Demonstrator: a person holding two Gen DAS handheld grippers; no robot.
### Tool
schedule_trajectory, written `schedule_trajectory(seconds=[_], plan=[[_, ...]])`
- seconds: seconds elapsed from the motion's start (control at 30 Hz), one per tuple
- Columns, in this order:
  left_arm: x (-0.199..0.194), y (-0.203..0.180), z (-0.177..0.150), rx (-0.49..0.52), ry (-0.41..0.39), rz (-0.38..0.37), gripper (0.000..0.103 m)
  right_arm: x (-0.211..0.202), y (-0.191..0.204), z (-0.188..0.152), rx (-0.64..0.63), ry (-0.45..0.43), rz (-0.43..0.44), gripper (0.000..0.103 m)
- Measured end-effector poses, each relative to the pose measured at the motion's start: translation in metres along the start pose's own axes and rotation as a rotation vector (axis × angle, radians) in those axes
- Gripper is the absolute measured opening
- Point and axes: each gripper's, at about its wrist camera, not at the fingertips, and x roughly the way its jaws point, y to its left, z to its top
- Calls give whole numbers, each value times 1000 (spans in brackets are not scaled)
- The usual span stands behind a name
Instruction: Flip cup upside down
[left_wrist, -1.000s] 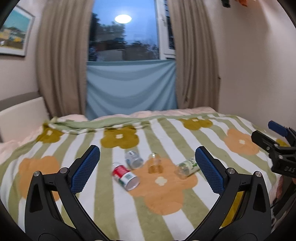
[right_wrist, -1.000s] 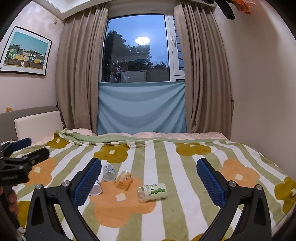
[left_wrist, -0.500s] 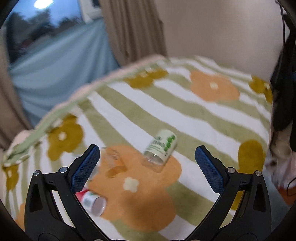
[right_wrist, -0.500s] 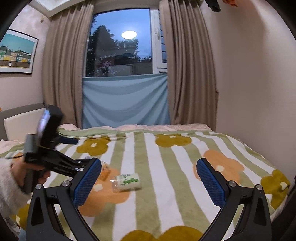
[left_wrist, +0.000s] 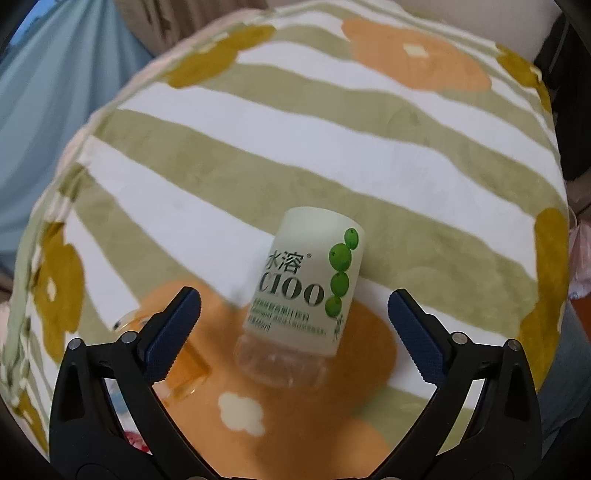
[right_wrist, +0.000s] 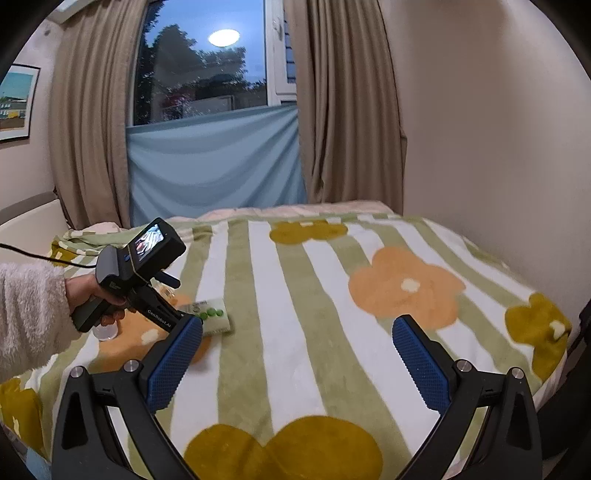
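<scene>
Bed blanket (left_wrist: 332, 122), green/white stripes w/ orange + mustard flowers, fills most of both views. Vs a sec ago the left gripper (left_wrist: 293, 325) has swung from a far, level look at the room to a steep look down, close over the orange flower patch; judging by that, it's lining up a grab, nothing lifted yet. Jaws wide apart, holding nothing. Right gripper (right_wrist: 297, 350) also spread wide, empty, hanging back over bare blanket well apart from the items; it has turned only a bit rightward in the same time.

Cup (left_wrist: 306, 295), pale green w/ clear ribbed end, lies on its side on the blanket betw the left jaws' line, clear end toward the camera, not touching either pad. Right view shows it (right_wrist: 212, 317) just past the left gripper body (right_wrist: 147, 284). So flip not begun.

Clear amber-tinted glass (left_wrist: 181, 369) sits beside/behind the left pad, blurred. Sliver of a red can (left_wrist: 135, 441) at bottom edge.

Writing: cup label reads "水溶 C100" w/ green fruit dots, small print below unreadable. Left gripper arm reads "GenRobot.AI"
</scene>
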Motion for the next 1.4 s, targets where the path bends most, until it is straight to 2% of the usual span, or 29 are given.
schedule_trajectory(seconds=[0.13, 0.23, 0.3, 0.33, 0.6, 0.9, 1.1, 1.23, 1.4], plan=[[23, 0, 2, 8, 46, -32, 94, 17, -8, -10, 34, 39, 11, 103], [37, -1, 1, 13, 80, -36, 82, 29, -10, -15, 45, 61, 24, 103], [43, 0, 0, 10, 91, -38, 70, 35, -9, -17, 50, 71, 32, 103], [44, 0, -1, 7, 95, -37, 68, 37, -9, -18, 52, 75, 36, 103], [39, 2, -4, 8, 91, -51, 65, 43, -9, -21, 74, 88, 50, 103], [1, -7, -19, 47, 66, -25, 64, 31, -4, -14, 80, 54, 73, 103], [-48, -20, -50, 97, 57, -4, 64, 12, 11, -11, 72, 19, 113, 103], [-74, -37, -82, 134, 74, 6, 64, 4, 23, -9, 74, 8, 155, 103], [-79, -58, -127, 144, 134, 1, 64, -3, 38, -12, 78, 10, 201, 103]])
